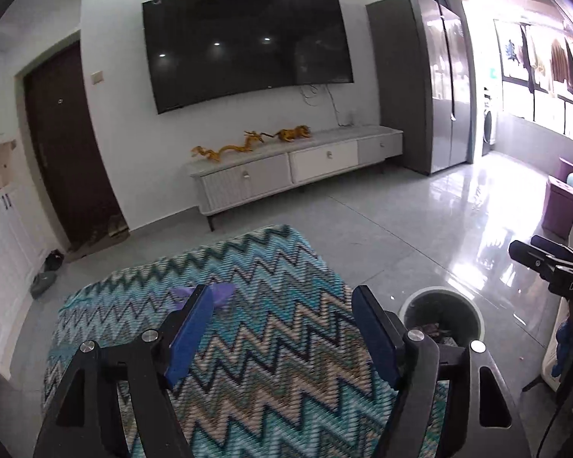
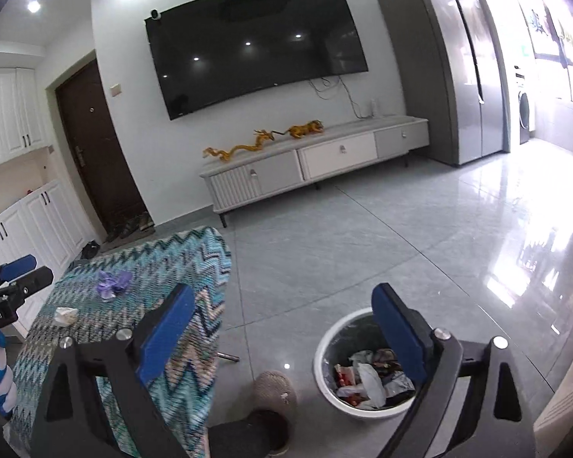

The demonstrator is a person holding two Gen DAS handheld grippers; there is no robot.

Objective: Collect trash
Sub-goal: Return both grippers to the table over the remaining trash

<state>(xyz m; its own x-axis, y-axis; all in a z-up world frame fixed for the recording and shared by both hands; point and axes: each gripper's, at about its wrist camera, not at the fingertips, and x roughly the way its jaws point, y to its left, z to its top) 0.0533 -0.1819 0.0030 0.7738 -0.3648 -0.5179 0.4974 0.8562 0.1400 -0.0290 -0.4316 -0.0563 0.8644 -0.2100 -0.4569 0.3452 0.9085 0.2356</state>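
Both claws hang empty above the scene. The left claw (image 1: 282, 328) stands released over the worktop (image 1: 286, 393), which is draped in a zigzag cloth, and nothing sits between its blue pads. The right claw (image 2: 282, 336) is spread wide and holds nothing; it looks down past the worktop's right edge toward the bin (image 2: 324, 343) on the floor.

The bin already holds crumpled wrappers and paper. Two pieces of trash remain on the worktop: a purple wad (image 2: 113, 283) toward the far left part of the cloth, and a white scrap (image 2: 65, 315) nearer, close to the left edge. In the left wrist view the purple wad (image 1: 221, 292) shows partly behind the left finger; the white scrap is not visible there.

The step in hand is likely the next pick. The left claw is the better placed, so I would send it down on the purple wad, centring the wad between the pads before clenching. The wad looks soft and crumpled, so a firm close near the cloth should gather it, but the fingertips could snag the cloth and drag it. The carry must clear the worktop's right edge before release over the bin.
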